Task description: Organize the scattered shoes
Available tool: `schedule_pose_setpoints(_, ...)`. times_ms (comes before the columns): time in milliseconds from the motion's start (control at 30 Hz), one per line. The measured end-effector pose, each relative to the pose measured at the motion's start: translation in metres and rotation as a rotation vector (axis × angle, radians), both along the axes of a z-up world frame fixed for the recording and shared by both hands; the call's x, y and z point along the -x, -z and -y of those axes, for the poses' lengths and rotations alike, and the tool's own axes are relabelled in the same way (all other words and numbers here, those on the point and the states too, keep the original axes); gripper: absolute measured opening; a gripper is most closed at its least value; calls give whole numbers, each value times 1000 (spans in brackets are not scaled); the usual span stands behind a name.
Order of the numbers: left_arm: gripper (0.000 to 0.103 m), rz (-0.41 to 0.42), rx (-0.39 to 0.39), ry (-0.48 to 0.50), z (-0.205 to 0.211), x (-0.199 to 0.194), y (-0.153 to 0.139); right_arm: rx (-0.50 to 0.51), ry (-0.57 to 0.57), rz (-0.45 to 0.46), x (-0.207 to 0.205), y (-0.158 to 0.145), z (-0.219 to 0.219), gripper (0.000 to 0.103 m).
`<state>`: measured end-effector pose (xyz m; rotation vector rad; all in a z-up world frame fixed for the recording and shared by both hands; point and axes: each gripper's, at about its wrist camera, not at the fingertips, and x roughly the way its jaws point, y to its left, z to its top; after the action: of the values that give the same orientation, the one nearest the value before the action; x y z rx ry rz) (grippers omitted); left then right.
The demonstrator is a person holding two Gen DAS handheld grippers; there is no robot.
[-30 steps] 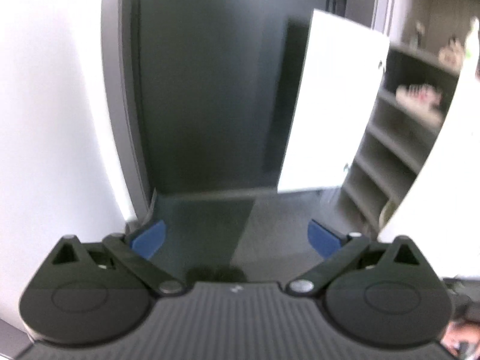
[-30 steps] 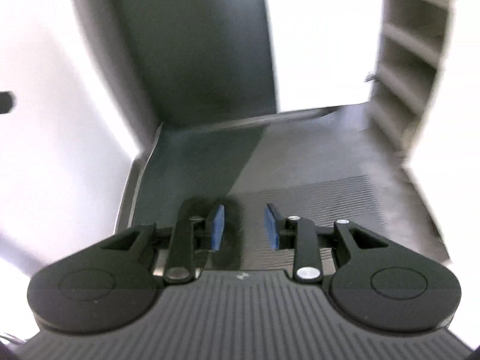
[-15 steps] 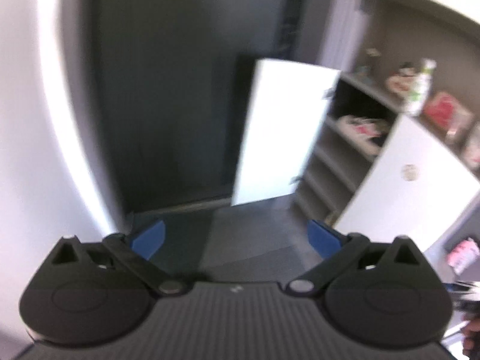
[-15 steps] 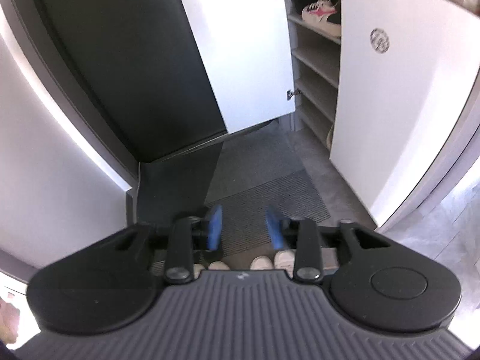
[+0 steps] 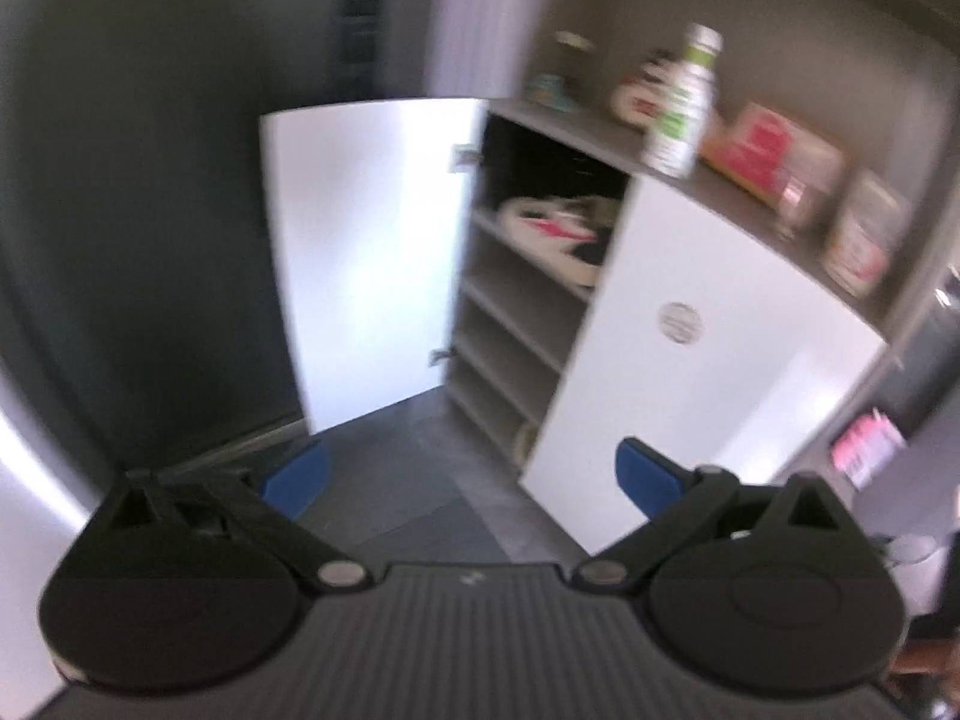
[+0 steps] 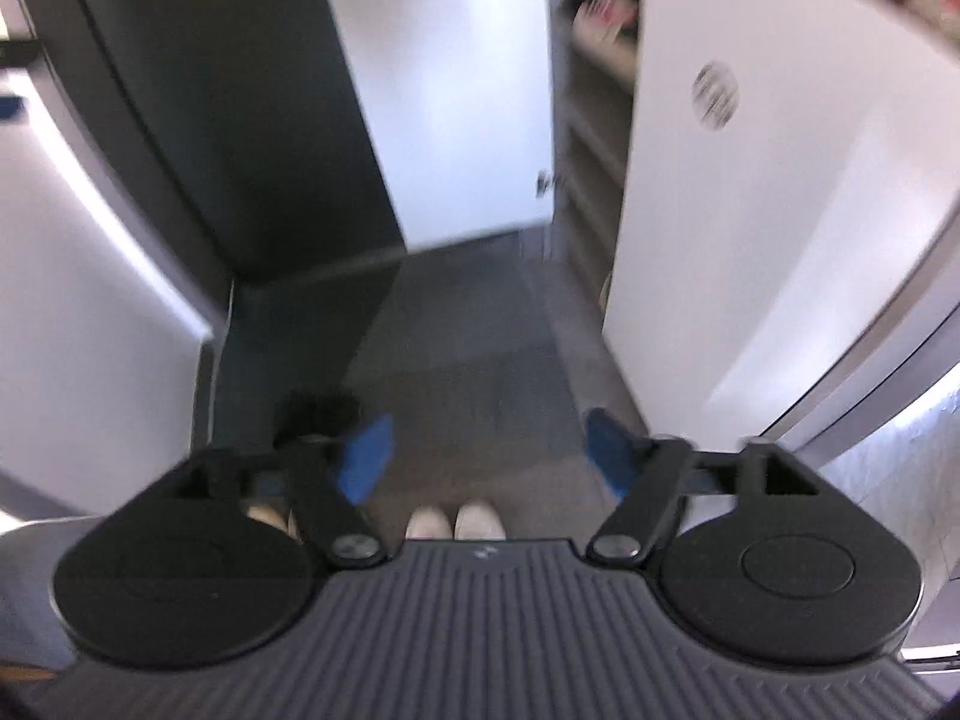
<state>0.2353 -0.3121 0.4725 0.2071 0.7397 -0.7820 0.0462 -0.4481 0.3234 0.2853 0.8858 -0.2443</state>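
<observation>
On cabinet shelf (image 5: 528, 300): white-pink sneaker (image 5: 555, 228), looks light, soft upper; I'd grab the stiffer heel collar. Left claw (image 5: 471, 477), right claw (image 6: 489, 450) both spread, empty.

The right hand-held gripper (image 6: 489, 450) is spreading its jaws, which were close together a second ago and now stand wide apart over the floor mat (image 6: 456, 372). The left hand-held gripper (image 5: 474, 474) is swinging rightward, bringing the shoe cabinet (image 5: 708, 372), its open door (image 5: 366, 252) and the shelved white-and-pink shoe (image 5: 552, 228) into fuller view.
</observation>
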Motion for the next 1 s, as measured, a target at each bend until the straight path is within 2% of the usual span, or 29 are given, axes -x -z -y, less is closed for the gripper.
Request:
schedule_pose_setpoints(67, 103, 32, 12, 65, 21, -2, 2, -12, 48, 49, 14, -11, 5, 90)
schedule_pose_setpoints(133, 103, 50, 15, 93, 29, -3, 3, -45, 121, 92, 23, -11, 12, 90)
schedule_pose_setpoints(267, 103, 66, 73, 221, 82, -44, 29, -111, 306, 160, 29, 0, 32, 90)
schedule_pose_setpoints(300, 103, 79, 92, 251, 96, -56, 36, -132, 383, 156, 26, 7, 42, 90)
schedule_pose_setpoints(333, 103, 97, 108, 280, 110, -68, 43, -138, 399, 152, 24, 8, 43, 90)
schedule_pose_setpoints(367, 103, 157, 107, 314, 127, -82, 51, -158, 444, 136, 17, 19, 54, 90)
schedule_pose_setpoints(433, 103, 251, 100, 435, 162, -111, 65, -176, 474, 102, 5, 27, 66, 90)
schedule_pose_setpoints(500, 103, 273, 99, 596, 202, -146, 78, -171, 531, 36, -14, 30, 82, 90)
schedule_pose_setpoints(567, 102, 340, 80, 706, 232, -173, 84, -151, 595, 4, -24, 23, 90, 90)
schedule_pose_setpoints(633, 102, 279, 129, 841, 252, -207, 81, -81, 700, -35, -41, 7, 96, 90)
schedule_pose_setpoints(700, 102, 230, 122, 936, 274, -232, 87, 24, 885, -22, -63, -18, 96, 90)
schedule_pose_setpoints(767, 101, 182, 115, 1029, 296, -257, 93, 40, 947, 4, -84, -23, 96, 90)
schedule_pose_setpoints(867, 99, 150, 108, 1096, 317, -282, 108, 34, 992, 3, -120, -23, 92, 90)
schedule_pose_setpoints(967, 94, 157, 125, 1165, 326, -292, 115, 20, 1034, -5, -161, -18, 78, 90)
schedule_pose_setpoints(1000, 92, 159, 131, 1187, 330, -295, 117, 19, 1054, -7, -163, -22, 72, 90)
